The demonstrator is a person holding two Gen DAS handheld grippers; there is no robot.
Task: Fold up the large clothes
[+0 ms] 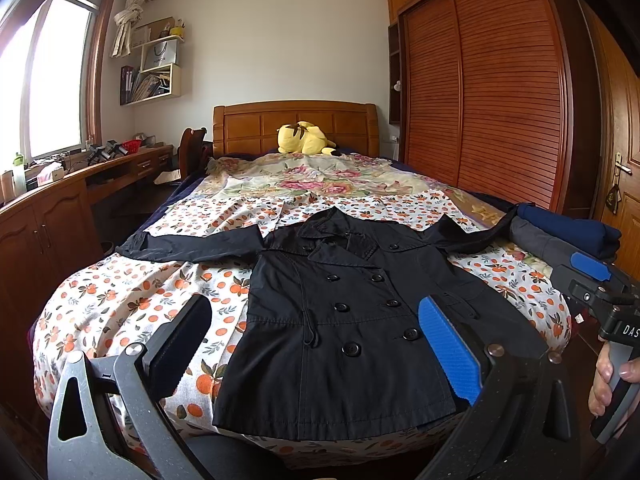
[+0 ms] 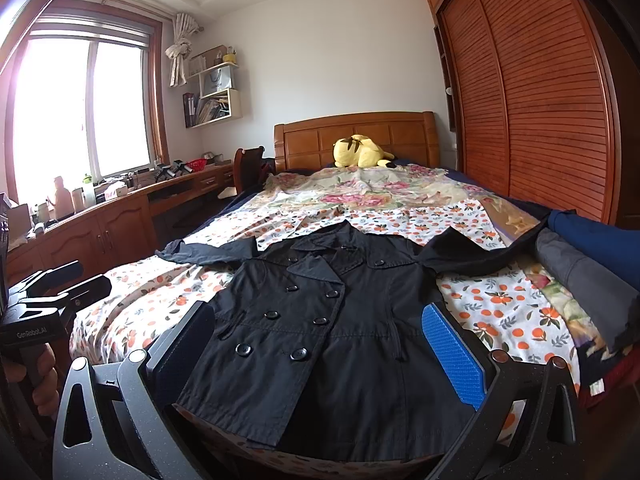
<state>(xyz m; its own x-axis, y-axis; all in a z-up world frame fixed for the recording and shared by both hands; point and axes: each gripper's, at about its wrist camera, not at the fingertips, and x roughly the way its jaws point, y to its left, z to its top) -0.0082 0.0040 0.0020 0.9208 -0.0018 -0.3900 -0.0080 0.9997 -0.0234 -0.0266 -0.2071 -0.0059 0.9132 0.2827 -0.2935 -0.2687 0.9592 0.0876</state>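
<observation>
The bed (image 1: 120, 304) carries an orange-print sheet with the black double-breasted coat (image 1: 340, 320) spread flat on it, front up, buttoned, both sleeves stretched sideways. Beyond the coat's collar, a yellow plush toy (image 1: 304, 138) lies against the headboard. Folded dark clothes (image 2: 592, 264) sit beside the coat's right sleeve. Left gripper (image 1: 316, 344) and right gripper (image 2: 320, 344) hover above the coat's hem, fingers spread wide, holding nothing.

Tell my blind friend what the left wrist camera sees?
A black coat lies buttoned and flat on an orange-print bedspread, sleeves spread wide. The open left gripper hovers over its hem. A yellow plush toy sits by the headboard.
</observation>
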